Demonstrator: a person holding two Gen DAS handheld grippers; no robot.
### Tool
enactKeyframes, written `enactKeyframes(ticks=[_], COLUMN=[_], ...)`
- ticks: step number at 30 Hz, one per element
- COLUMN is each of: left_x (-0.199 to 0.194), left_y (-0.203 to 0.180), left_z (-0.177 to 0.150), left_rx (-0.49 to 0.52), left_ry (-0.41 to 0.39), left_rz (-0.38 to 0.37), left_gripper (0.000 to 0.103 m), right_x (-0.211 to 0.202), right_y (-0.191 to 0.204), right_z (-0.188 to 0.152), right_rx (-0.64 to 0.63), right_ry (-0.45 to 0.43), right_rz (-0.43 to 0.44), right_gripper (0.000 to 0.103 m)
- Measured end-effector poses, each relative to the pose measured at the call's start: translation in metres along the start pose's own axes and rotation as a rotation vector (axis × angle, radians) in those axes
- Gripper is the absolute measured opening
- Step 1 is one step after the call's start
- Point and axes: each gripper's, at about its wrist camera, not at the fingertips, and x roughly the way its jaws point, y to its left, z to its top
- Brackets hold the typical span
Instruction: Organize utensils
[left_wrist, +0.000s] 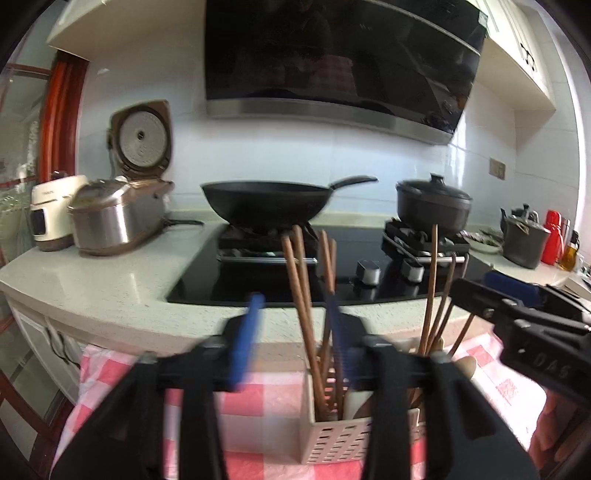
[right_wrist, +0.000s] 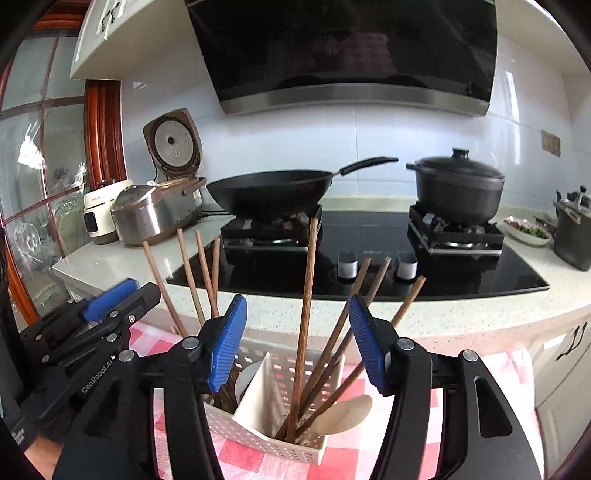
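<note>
Standing upright in the holder (right_wrist: 280, 369), the chopsticks (right_wrist: 304, 332) sit right between the right gripper (right_wrist: 297, 341) tips; both grippers spread, nothing held (left gripper (left_wrist: 291, 339) w/ its own bunch).

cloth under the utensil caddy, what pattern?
Pink-and-white check cloth, clearest in the right wrist view, under the caddy.
</note>
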Motion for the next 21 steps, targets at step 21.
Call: enactKeyframes(ticks=[21], left_x=[-0.119], left_y=[0.013], left_z=[-0.056], left_rx=[-0.005], left_ry=[-0.087], left_rz=[0.008], left_gripper=[0.098], right_x=[-0.095], right_y=[0.000], right_z=[-0.088], right_rx=[0.029], right_ry=[-0.020], right_rz=[-0.061], right_gripper=[0.084])
